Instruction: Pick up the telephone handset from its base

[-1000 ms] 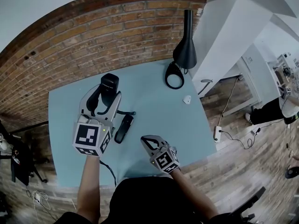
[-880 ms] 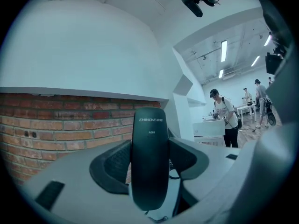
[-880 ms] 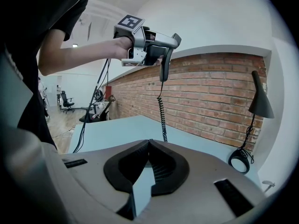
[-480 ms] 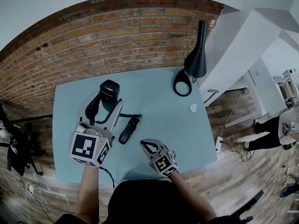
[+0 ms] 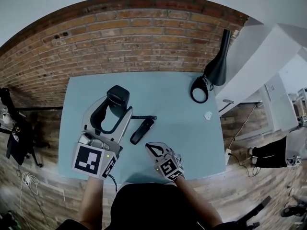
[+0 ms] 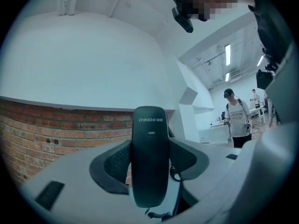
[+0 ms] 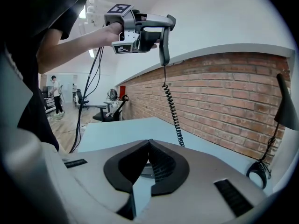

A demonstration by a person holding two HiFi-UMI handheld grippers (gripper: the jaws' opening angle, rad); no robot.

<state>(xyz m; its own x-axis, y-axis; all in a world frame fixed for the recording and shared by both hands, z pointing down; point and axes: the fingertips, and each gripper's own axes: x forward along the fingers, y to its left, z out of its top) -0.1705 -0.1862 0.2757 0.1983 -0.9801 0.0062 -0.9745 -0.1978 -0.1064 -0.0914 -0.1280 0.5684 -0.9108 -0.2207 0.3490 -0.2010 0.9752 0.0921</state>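
Handset, black and slim, stands upright between the pads of the left tongs. The tongs are closed on its sides about halfway up, and white print shows near its upper end. The right gripper view shows the handset held in the air, well above the counter, with a coiled cord hanging from its lower end to the counter surface. In the head view the handset and the left tongs sit over the left half of the counter, apart from the base.

Base, a dark elongated unit, lies slantwise near the middle of the counter, somewhat toward the near edge, with nothing on it. A dark lead runs from its far end toward the left tongs.

Right tongs are at the near edge, just right of the base and not touching it. In the right gripper view their pads meet at the tips and nothing is between them.

Other items: a black lamp stands at the far right corner, with its ring-shaped foot on the counter. A small white object lies near the right edge; its nature cannot be determined. A brick wall runs along the far edge. A person in a light shirt stands in the background of the left gripper view.
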